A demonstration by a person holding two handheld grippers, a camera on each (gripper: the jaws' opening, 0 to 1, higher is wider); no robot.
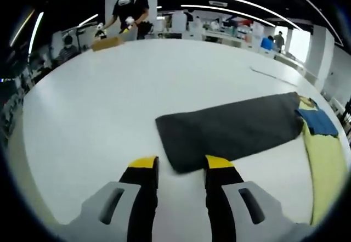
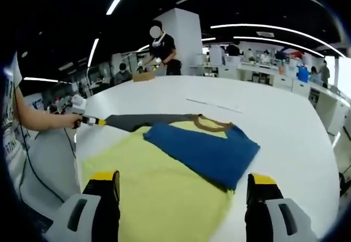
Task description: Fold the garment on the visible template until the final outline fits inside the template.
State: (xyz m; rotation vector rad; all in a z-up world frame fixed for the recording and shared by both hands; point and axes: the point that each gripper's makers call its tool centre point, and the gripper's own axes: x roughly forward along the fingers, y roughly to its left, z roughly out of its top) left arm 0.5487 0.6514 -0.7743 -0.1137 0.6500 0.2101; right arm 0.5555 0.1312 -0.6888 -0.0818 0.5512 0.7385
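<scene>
- On the big white surface (image 1: 98,105) lies the shirt (image 2: 164,192). It is yellow, with a blue sleeve (image 2: 205,151) folded over its chest and a brown ring at the collar (image 2: 211,123). It lies mostly flat, but it spreads wide, so I think more folding is needed.
- Next to the shirt, touching it, lies a long dark gray sheet (image 1: 230,129). I think this is the template. In the left gripper view the shirt sits at its far right end.
- What could go wrong: the shirt is wider than the gray sheet looks. If the next fold is crooked, an edge may stick out past it.
- The blue sleeve rests loose on top. A quick tug on the yellow cloth could make it slide off and undo the fold.
- The gray sheet is thin and light. The left claw (image 1: 178,165) sits right at its near corner. If that claw bumps or grabs it, the sheet could shift or bunch up, and the shirt would no longer line up.
- The left claw is spread apart and holds nothing.
- The right claw (image 2: 184,184) is spread very wide over the near part of the shirt and pinches nothing. If it grabs too many layers, the fold could get lumpy.
</scene>
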